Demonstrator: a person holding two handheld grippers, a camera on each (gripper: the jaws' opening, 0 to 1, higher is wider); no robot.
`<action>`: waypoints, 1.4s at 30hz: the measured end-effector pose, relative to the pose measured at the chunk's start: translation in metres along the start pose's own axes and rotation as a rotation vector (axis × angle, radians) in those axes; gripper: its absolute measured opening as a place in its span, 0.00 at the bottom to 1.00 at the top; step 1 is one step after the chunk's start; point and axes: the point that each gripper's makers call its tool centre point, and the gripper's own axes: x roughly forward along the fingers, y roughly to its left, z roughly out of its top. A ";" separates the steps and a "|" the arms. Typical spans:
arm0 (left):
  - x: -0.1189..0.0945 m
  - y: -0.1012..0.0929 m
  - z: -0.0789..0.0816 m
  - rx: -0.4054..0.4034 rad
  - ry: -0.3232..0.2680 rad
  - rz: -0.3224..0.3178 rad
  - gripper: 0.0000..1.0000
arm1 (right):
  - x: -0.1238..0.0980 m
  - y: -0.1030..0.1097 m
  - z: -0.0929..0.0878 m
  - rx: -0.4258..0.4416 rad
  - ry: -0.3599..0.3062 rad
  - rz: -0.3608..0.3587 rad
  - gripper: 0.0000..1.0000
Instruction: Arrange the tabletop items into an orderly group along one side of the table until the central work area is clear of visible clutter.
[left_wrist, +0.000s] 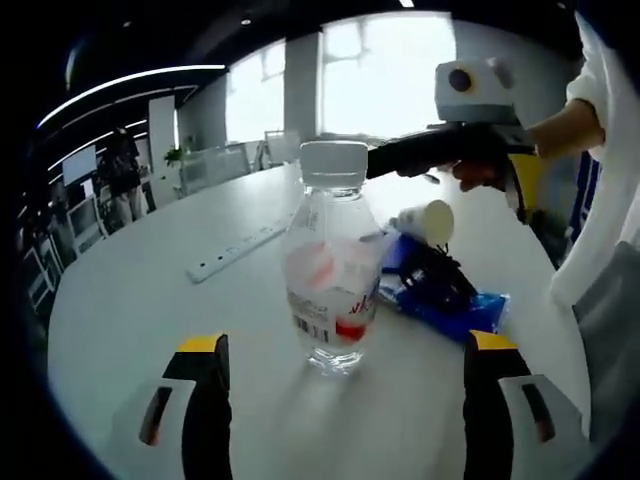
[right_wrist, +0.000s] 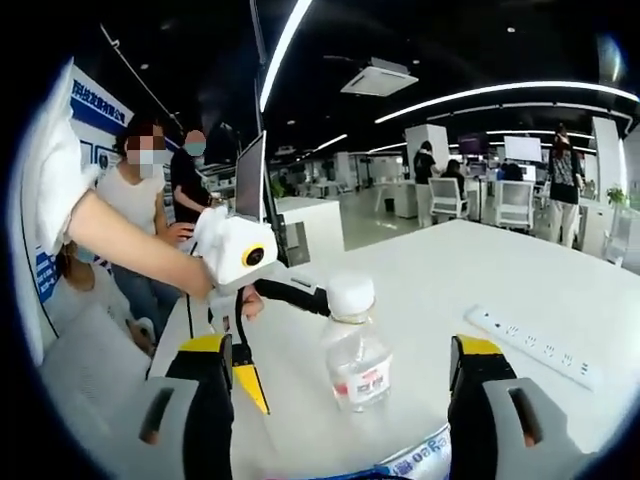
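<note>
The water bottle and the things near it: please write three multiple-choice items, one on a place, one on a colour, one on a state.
1. Where does the water bottle stand?
A. between the left claw's jaws
B. on the power strip
C. on the blue packet
2. What colour is the bottle's cap?
A. red
B. white
C. black
3. How is the bottle?
A. lying down
B. upright, capped
C. upright, uncapped

Answers: 1 A, it stands on the table ahead of the open jaws; 2 B, the cap is white; 3 B, it stands capped.
</note>
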 end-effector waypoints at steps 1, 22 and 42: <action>-0.001 -0.001 0.000 -0.001 0.000 0.002 0.94 | -0.002 0.000 -0.001 0.000 0.002 -0.002 0.88; -0.024 -0.013 0.004 -0.008 0.005 0.035 0.93 | -0.045 0.001 -0.005 0.012 0.006 -0.064 0.86; -0.045 -0.039 -0.003 -0.001 0.045 0.030 0.91 | -0.093 0.008 -0.032 0.023 0.037 -0.132 0.85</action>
